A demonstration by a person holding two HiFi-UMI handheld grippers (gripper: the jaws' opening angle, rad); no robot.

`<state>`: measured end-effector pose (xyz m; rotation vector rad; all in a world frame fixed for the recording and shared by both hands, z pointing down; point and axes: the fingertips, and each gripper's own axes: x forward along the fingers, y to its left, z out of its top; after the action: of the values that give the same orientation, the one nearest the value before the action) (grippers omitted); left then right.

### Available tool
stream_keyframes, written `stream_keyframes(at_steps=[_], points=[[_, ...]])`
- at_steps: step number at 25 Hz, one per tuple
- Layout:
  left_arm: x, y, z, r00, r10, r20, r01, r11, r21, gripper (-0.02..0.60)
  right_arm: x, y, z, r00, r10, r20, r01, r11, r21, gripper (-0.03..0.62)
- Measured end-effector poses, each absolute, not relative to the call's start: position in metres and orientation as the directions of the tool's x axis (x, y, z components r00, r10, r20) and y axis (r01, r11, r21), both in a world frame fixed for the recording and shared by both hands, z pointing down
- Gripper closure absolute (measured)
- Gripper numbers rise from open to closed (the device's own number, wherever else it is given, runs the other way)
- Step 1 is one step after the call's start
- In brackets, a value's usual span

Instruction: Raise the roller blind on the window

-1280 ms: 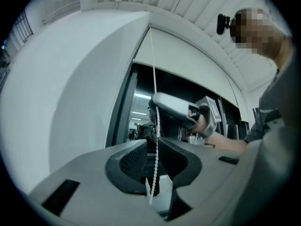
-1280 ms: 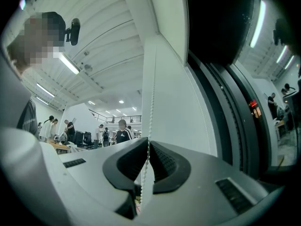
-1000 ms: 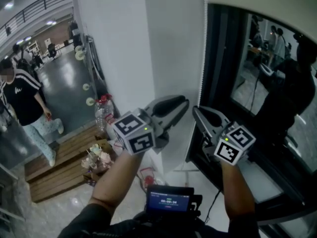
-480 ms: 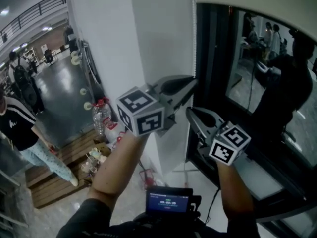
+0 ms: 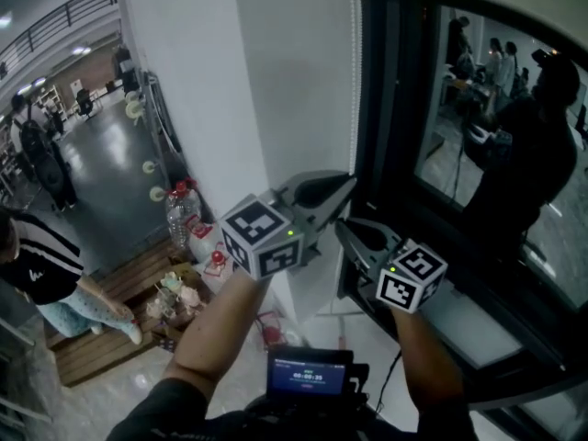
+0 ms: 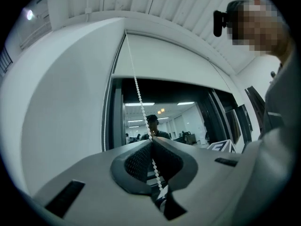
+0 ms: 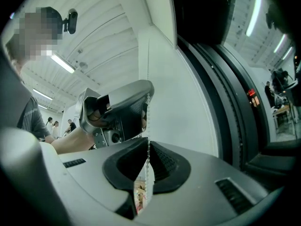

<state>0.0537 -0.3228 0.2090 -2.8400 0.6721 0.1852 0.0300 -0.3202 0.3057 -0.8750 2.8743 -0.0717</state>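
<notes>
The white bead chain (image 5: 355, 81) hangs vertically, long and thin, along the left edge of the window (image 5: 478, 154), below the pale roller blind (image 6: 169, 62). The jaws of the left gripper (image 6: 151, 142) and of the right gripper (image 7: 148, 144) both pinch it.

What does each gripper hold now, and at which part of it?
Both hold the bead chain. The left gripper pinches it between its jaw tips, higher up; the right gripper pinches it just below.
</notes>
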Motion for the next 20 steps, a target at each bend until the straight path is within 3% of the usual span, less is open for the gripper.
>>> stream_keyframes(at_steps=[10,15,20], points=[[0.052,-0.325,0.274,0.891,-0.441,-0.108,-0.451,-0.887,-0.096,0.581,0.031,-0.325,0.369,-0.811,-0.585,-0.026,-0.574,0.802,-0.164,0.576],[0.053,-0.319,0.274,0.899,-0.421,-0.119,-0.431,-0.899,-0.08,0.581,0.044,-0.32,0.369,-0.78,-0.623,0.051,-0.625,0.78,-0.031,0.542],[0.052,-0.32,0.276,0.895,-0.422,-0.142,-0.434,-0.898,-0.067,0.581,0.075,-0.308,0.315,-0.766,-0.639,-0.064,-0.641,0.767,0.015,0.511]])
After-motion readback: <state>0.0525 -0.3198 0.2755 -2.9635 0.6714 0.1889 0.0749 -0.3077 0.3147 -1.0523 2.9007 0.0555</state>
